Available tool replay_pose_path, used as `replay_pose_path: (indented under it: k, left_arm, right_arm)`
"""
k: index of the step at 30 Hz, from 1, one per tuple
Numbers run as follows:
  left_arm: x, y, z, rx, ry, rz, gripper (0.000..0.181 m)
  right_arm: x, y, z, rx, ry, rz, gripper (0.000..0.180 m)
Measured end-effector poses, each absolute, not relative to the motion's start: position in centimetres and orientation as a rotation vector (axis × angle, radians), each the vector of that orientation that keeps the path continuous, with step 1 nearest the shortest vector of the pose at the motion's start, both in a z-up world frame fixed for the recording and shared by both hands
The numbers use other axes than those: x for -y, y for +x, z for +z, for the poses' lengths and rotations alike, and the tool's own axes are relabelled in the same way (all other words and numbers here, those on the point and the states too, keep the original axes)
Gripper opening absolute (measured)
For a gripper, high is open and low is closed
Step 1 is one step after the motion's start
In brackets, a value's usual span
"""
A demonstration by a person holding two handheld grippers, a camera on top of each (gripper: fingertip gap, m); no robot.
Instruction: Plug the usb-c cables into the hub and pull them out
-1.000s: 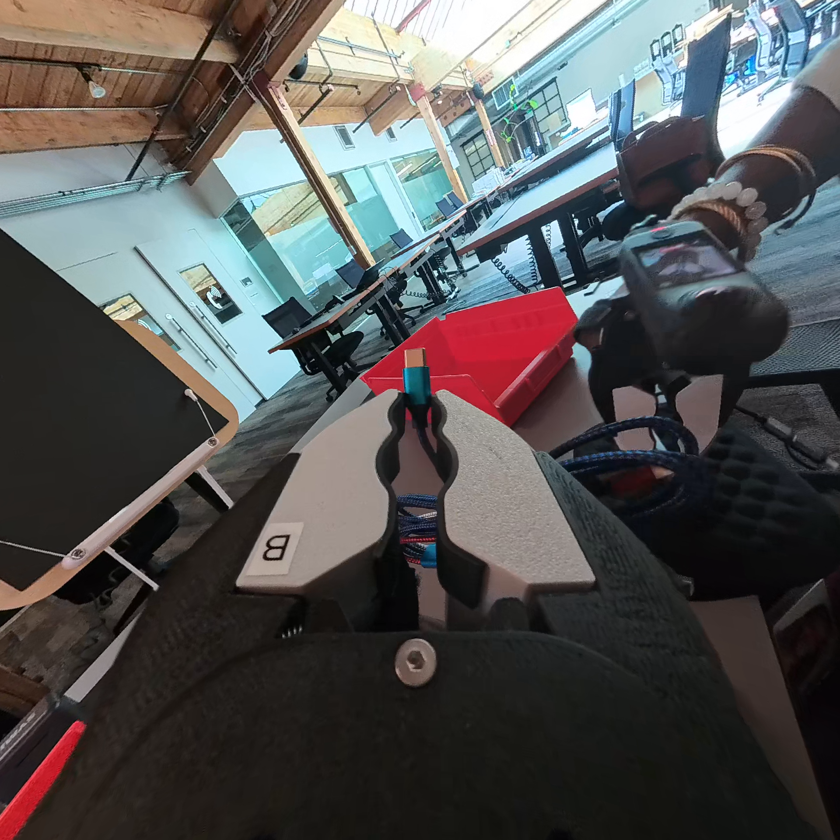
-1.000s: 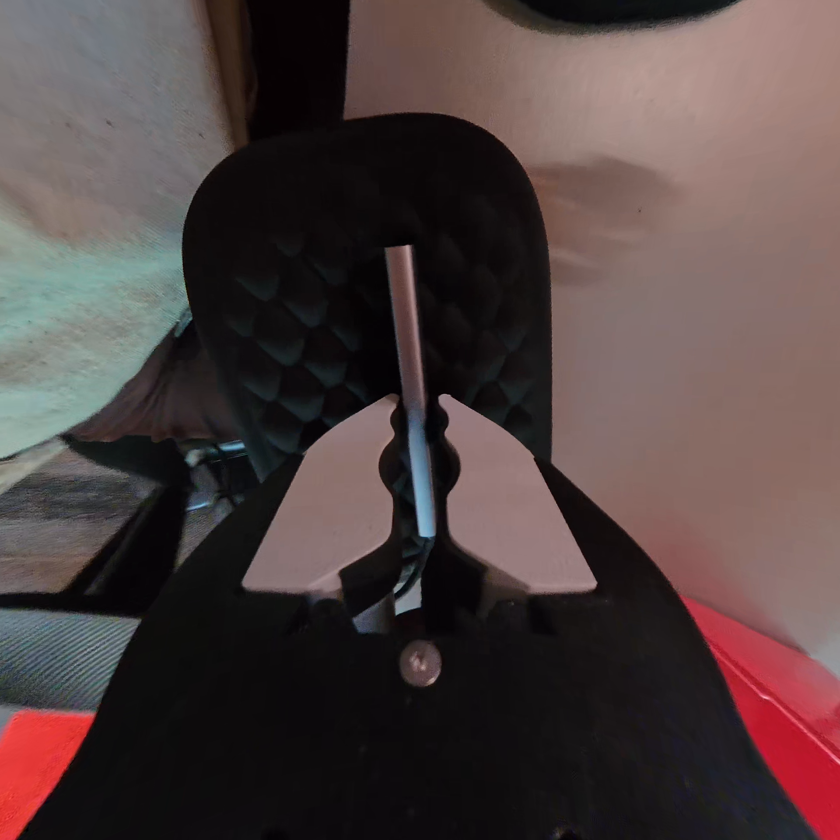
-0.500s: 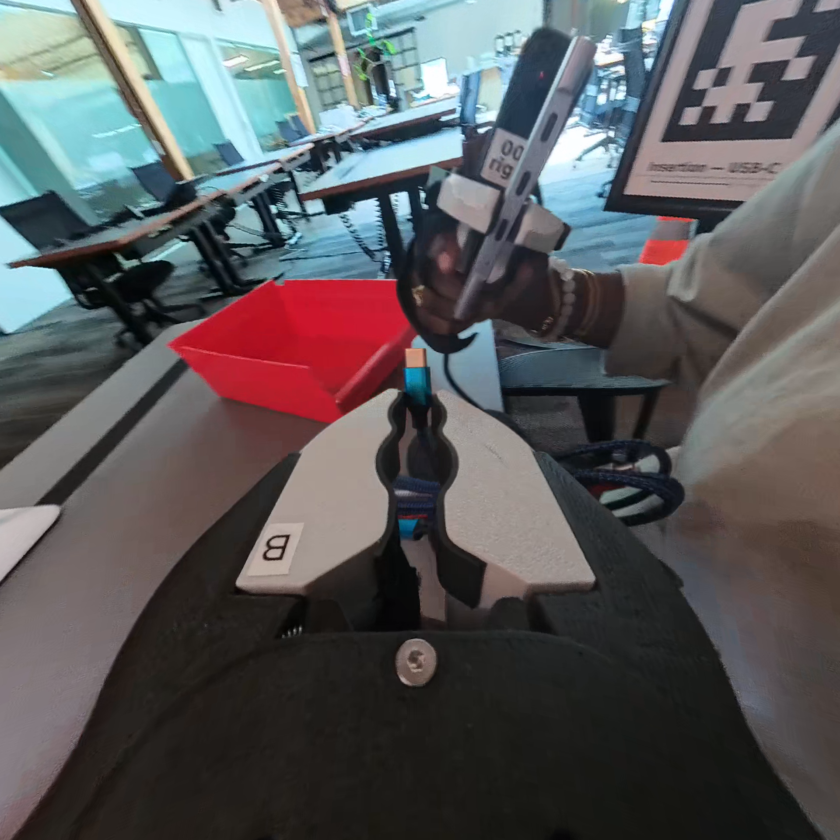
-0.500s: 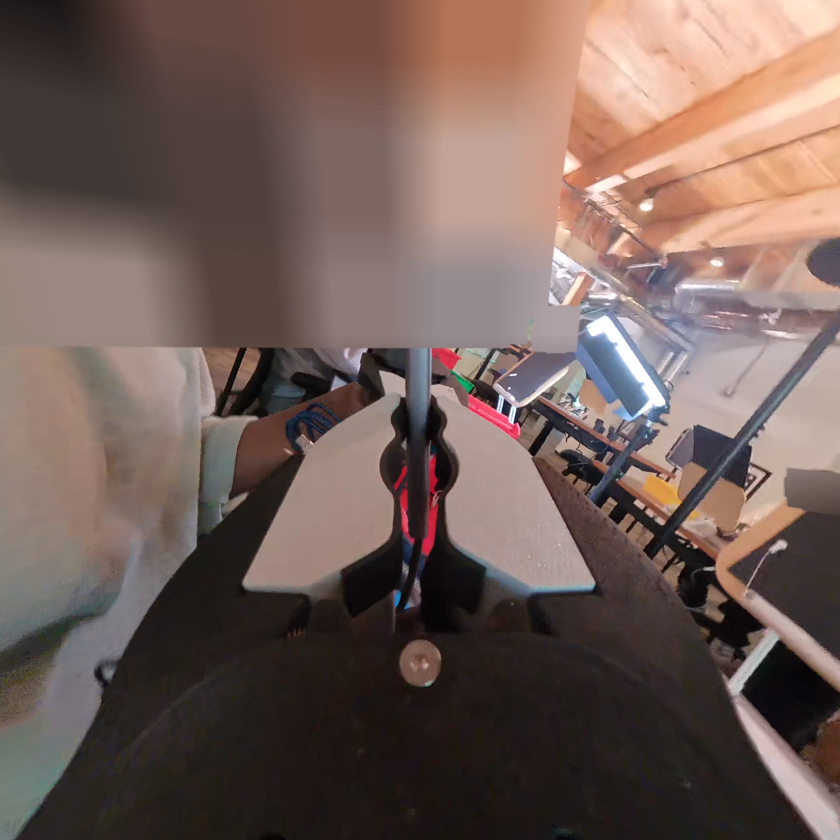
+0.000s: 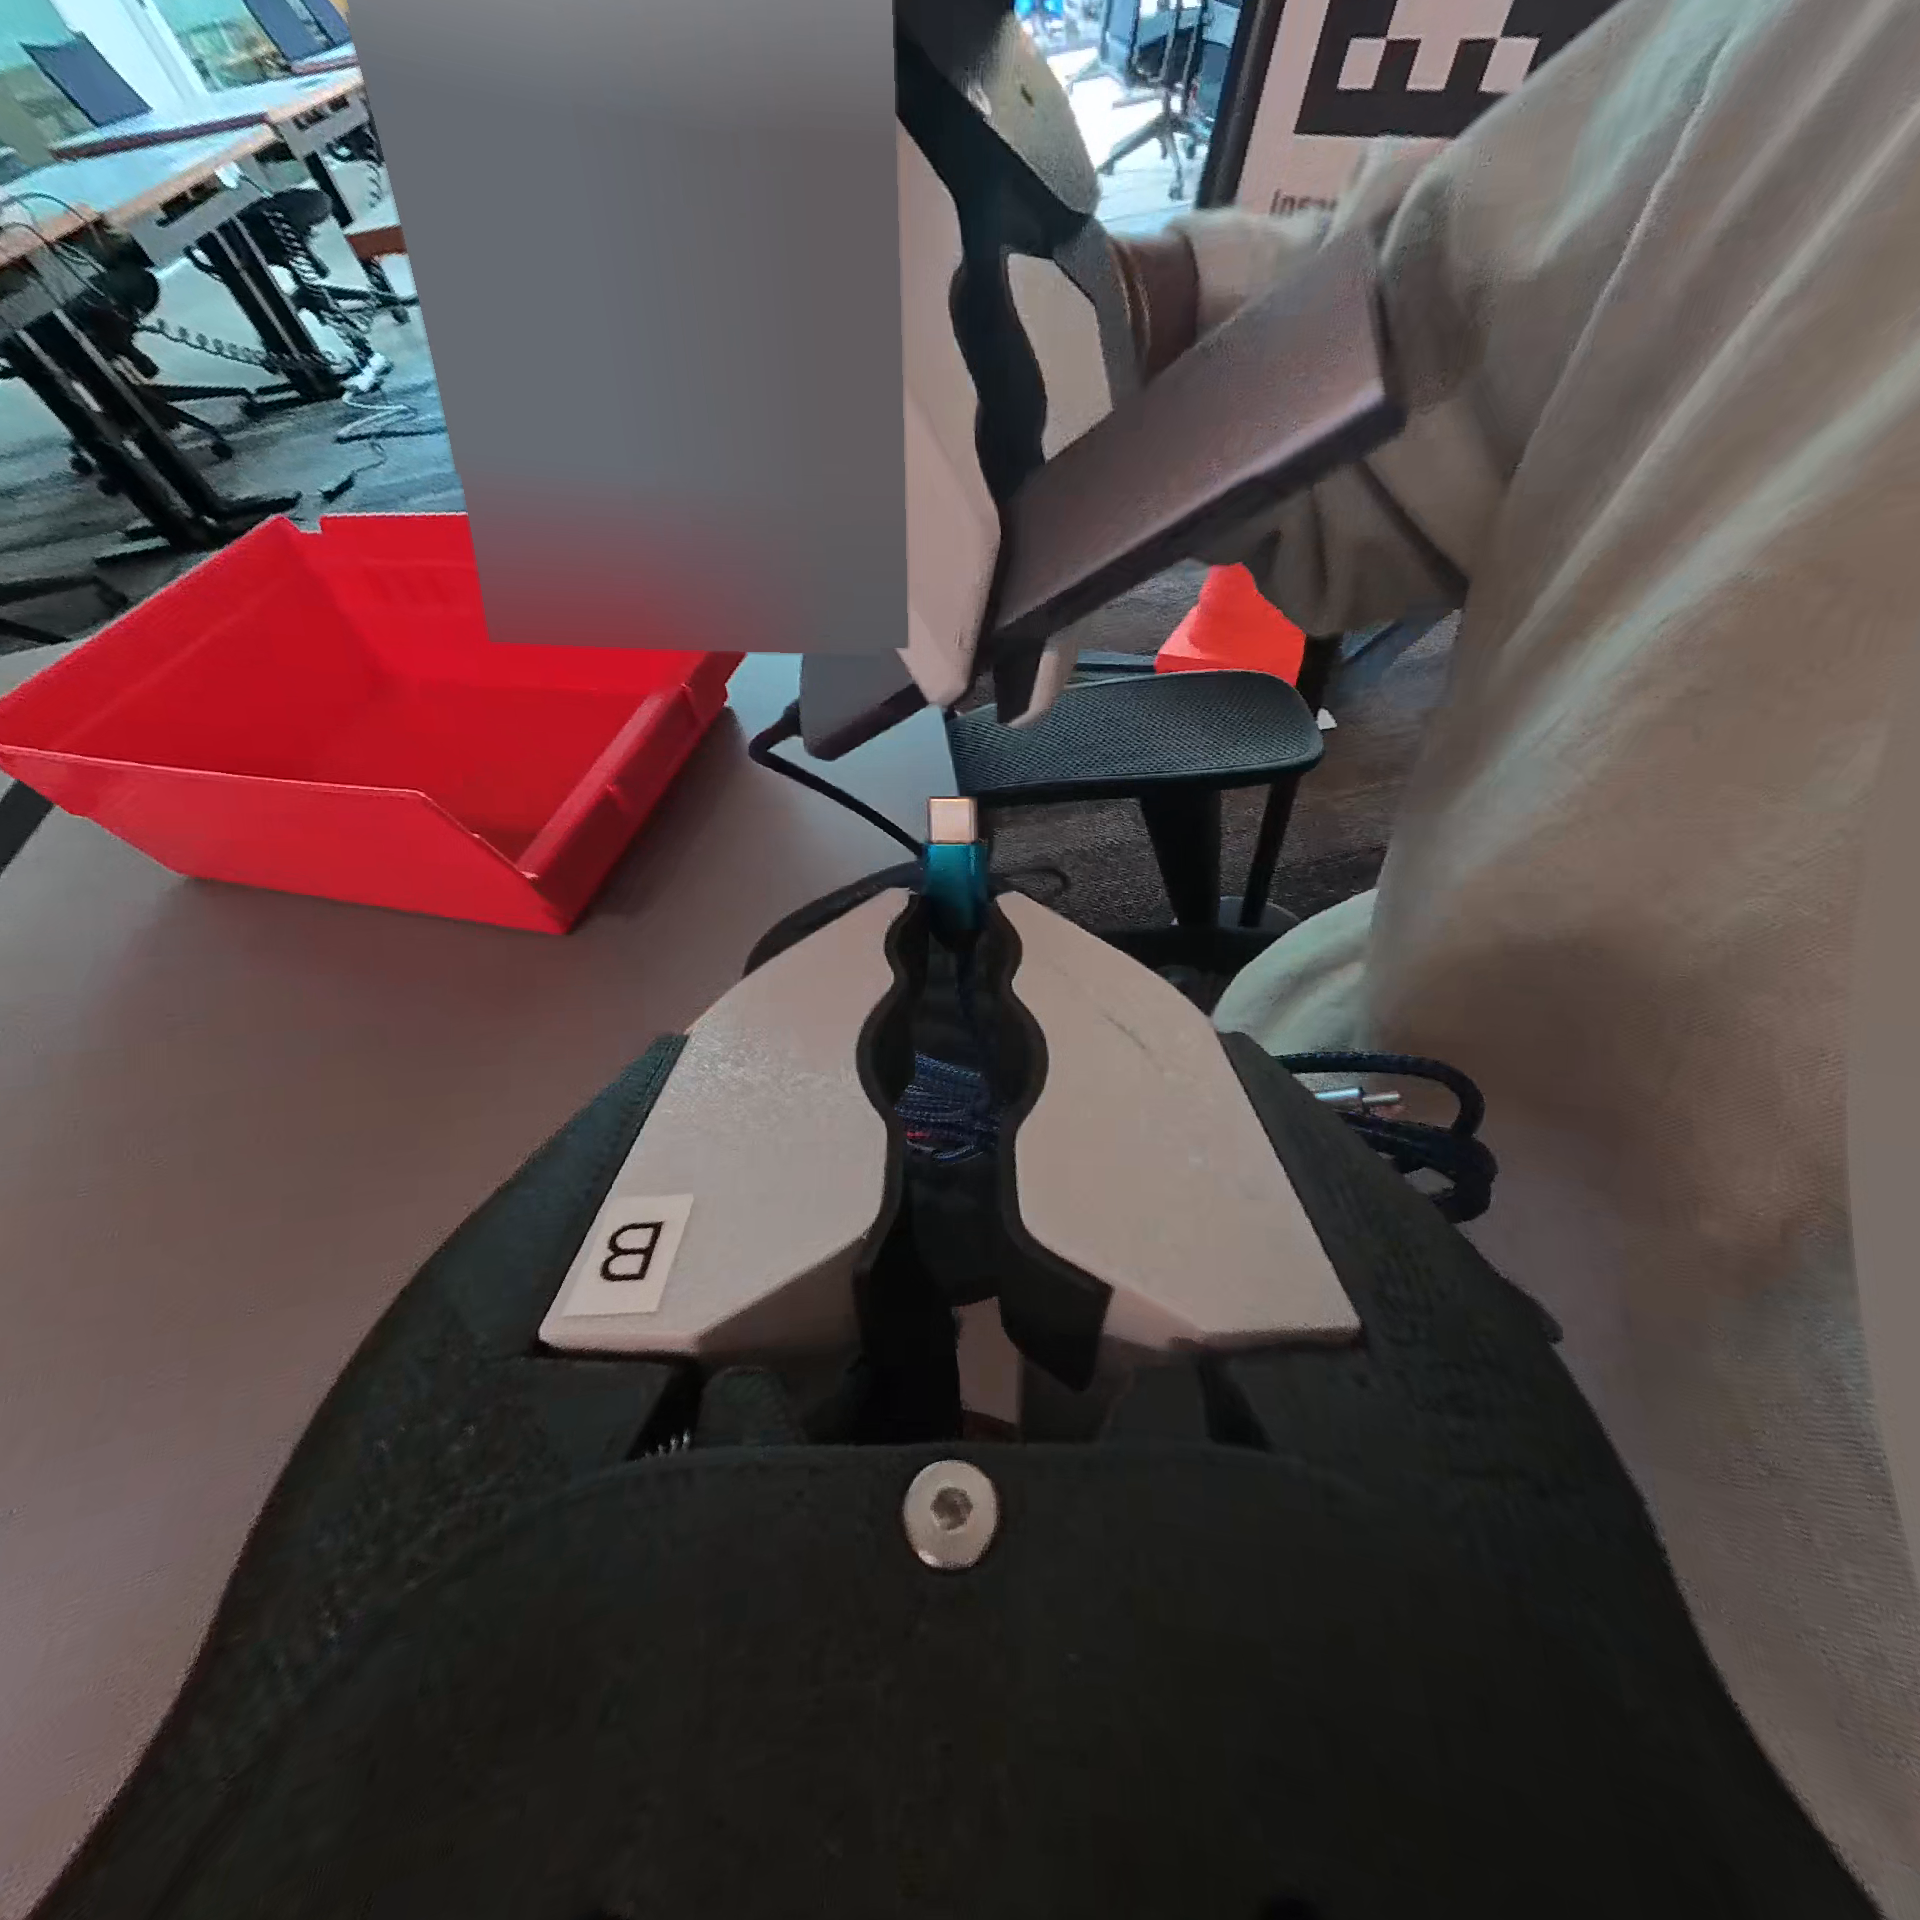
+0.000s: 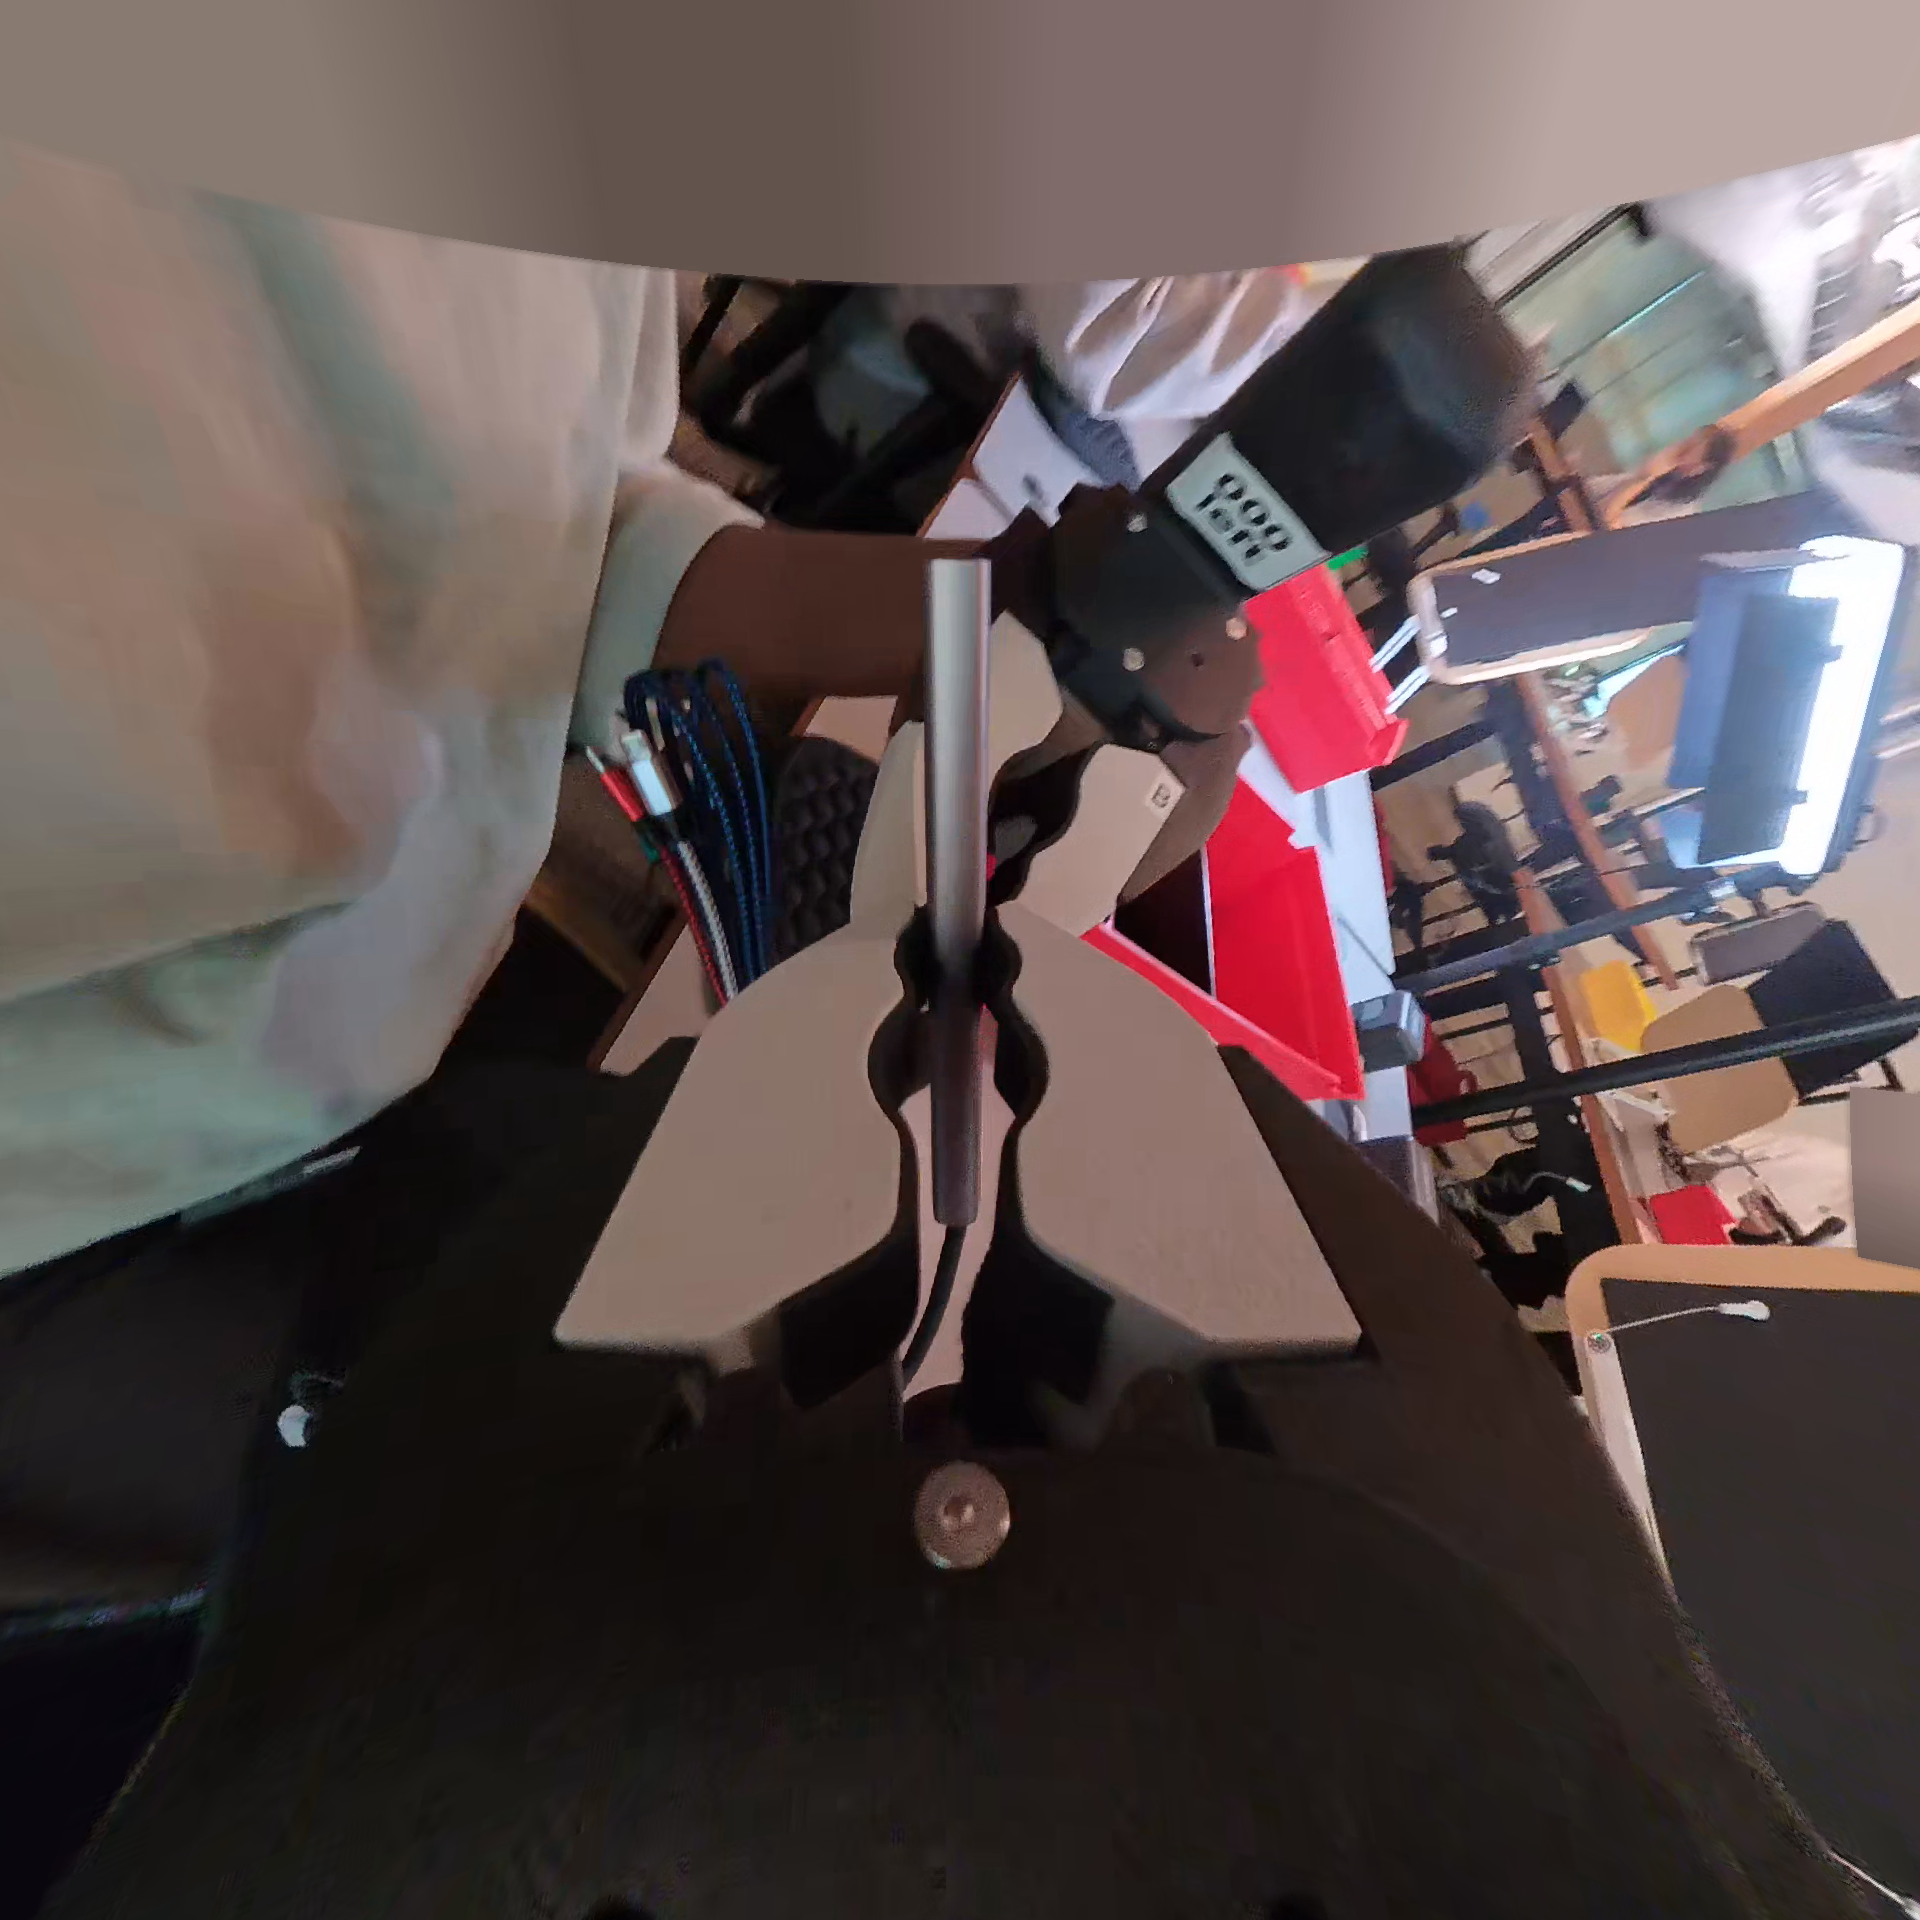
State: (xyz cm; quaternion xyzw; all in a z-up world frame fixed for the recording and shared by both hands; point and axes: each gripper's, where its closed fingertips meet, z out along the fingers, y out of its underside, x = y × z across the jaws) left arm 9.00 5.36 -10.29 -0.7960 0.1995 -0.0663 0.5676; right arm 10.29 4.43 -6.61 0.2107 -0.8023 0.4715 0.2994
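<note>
My left gripper (image 5: 951, 906) is shut on a teal USB-C plug (image 5: 951, 871). Its metal tip sticks out past the fingertips, and blue braided cable runs back between the jaws. My right gripper (image 6: 956, 935) is shut on the grey hub (image 6: 956, 790), seen edge-on, with its black cord trailing back. In the left wrist view the hub (image 5: 1195, 499) slants above and to the right of the plug, a short gap away, clamped by the right gripper's fingers (image 5: 940, 540). In the right wrist view the left gripper (image 6: 1101, 831) sits just beyond the hub's end.
A red bin (image 5: 312, 727) stands on the grey table (image 5: 260, 1039) to the left. A bundle of braided cables (image 6: 707, 810) hangs by the person's beige sleeve (image 5: 1662, 727). A black chair seat (image 5: 1132, 717) lies past the table edge. Desks and light stands fill the room behind.
The right gripper has swung the hub down from pointing at the ceiling toward the left gripper. In the left wrist view the hub is now much closer, just above the plug.
</note>
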Motion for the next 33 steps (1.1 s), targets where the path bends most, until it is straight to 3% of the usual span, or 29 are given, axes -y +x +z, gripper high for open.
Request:
replay_pose_path:
  k: [19,33]
  left_arm:
    - [-5.4,9.4,-12.6,-0.511,-1.962,-0.238,0.011]
    - [-5.6,9.8,-14.4,-0.543,-1.999,-0.357,0.011]
  right_arm:
    - [-3.9,9.8,-10.8,2.403,0.805,0.8,0.009]
    - [-4.6,9.7,-12.6,2.453,0.822,0.766,0.009]
